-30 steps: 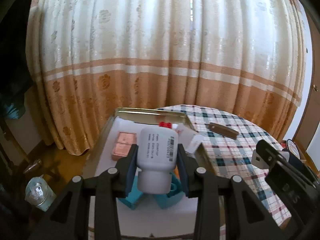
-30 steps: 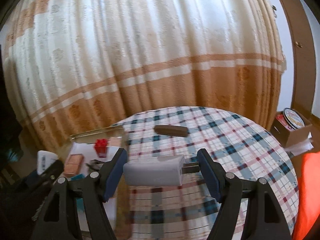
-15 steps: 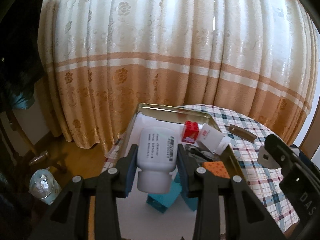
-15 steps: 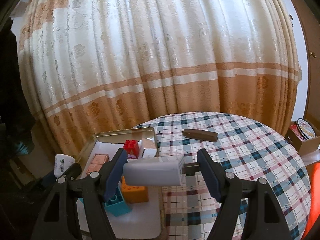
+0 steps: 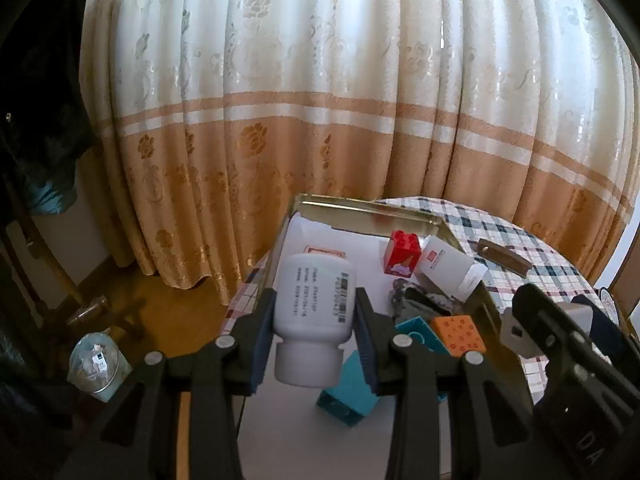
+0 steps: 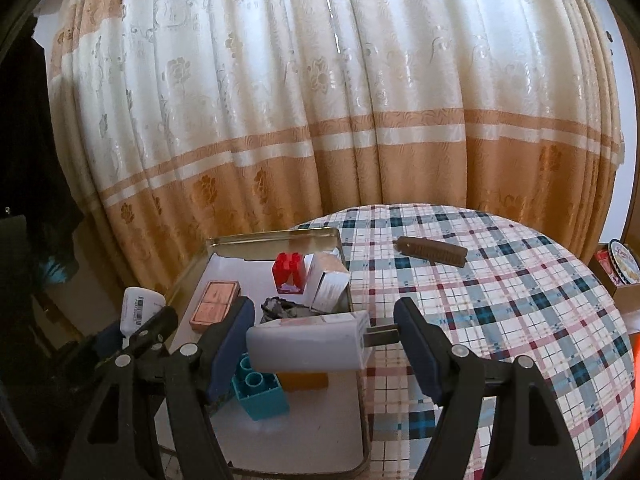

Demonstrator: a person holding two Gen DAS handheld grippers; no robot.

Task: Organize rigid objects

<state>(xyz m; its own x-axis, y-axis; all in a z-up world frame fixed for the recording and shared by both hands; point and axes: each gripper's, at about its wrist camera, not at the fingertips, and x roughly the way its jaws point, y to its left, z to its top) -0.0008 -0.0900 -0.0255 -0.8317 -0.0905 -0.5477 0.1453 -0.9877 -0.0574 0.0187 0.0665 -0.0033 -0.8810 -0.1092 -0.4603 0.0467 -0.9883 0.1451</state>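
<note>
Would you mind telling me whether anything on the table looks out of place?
Yes: the brown comb lies alone on the checked tablecloth, apart from the gold tray that holds the other loose items, such as the red block. Nothing looks spilled or broken.

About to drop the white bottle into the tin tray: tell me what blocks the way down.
The white bottle sits in the left claw over the tray. A teal block lies just below and right; the bare liner left of it looks free.
</note>
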